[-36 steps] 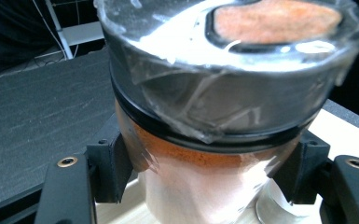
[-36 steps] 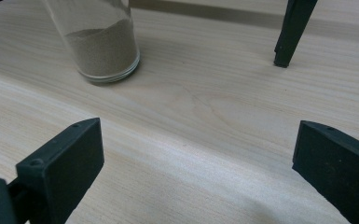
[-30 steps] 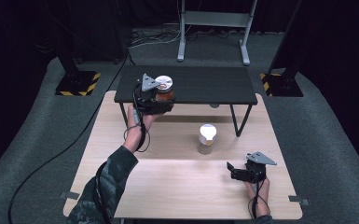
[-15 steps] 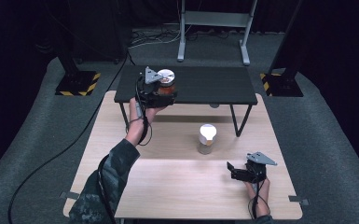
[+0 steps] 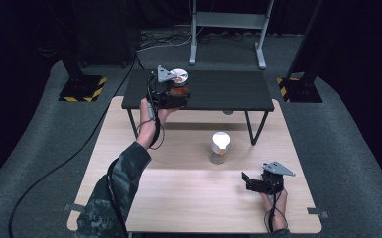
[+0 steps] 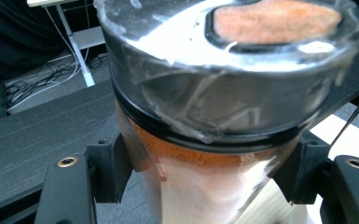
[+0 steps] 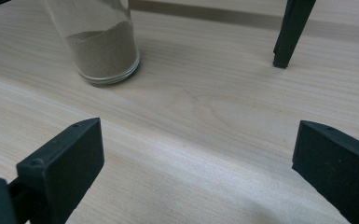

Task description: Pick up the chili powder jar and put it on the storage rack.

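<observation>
A clear jar of orange powder [image 5: 179, 87] with a silvery lid is clamped in my left gripper [image 5: 172, 98], held above the left part of the low black table [image 5: 228, 90]. In the left gripper view the jar [image 6: 205, 93] stands upright between the black pads [image 6: 109, 168], and my left gripper [image 6: 205, 175] is shut on its glass body. A second jar with beige powder [image 5: 220, 148] and a white lid stands in the middle of the wooden table [image 5: 188, 198]. My right gripper [image 5: 248, 181] rests low at the front right, open, with nothing between its fingers [image 7: 198, 163]. The beige jar [image 7: 100, 42] lies ahead of it to the left.
The black table's leg [image 7: 289, 32] stands on the wood ahead of my right gripper. Beyond the tables are a metal stand [image 5: 228, 29], black posts on striped bases [image 5: 82, 87] and cables on the grey floor. A cable [image 5: 54, 168] trails from the left gripper.
My left gripper has carried the orange jar a little up and farther away, over the black table. The right gripper and the beige jar have stayed put.
</observation>
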Tool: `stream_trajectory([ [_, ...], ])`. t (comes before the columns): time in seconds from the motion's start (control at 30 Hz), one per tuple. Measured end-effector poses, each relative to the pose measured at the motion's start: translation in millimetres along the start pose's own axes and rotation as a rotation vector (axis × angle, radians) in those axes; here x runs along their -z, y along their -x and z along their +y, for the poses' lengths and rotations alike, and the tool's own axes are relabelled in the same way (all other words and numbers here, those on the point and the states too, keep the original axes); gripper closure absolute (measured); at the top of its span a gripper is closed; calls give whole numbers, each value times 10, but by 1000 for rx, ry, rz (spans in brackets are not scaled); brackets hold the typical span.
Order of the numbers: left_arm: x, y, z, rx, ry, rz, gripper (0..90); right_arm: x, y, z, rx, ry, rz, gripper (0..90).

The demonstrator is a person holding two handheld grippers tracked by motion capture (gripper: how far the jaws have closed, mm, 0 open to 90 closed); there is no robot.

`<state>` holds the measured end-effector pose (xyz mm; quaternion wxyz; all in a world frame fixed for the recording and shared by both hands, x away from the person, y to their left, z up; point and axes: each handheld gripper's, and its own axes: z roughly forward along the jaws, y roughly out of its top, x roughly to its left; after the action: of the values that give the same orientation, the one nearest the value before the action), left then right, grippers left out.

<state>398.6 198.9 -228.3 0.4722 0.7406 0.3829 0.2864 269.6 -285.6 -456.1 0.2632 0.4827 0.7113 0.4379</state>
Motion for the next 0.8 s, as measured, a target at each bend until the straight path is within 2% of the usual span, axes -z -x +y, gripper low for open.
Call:
stream_trajectory([
  [0.3,-83,-25,66,0,-16,4,310,0,-4,0,-1,0,-2,8],
  [0.8,-314,-74,145,12,-81,-15,310,0,2,-2,-1,2,0,8],
])
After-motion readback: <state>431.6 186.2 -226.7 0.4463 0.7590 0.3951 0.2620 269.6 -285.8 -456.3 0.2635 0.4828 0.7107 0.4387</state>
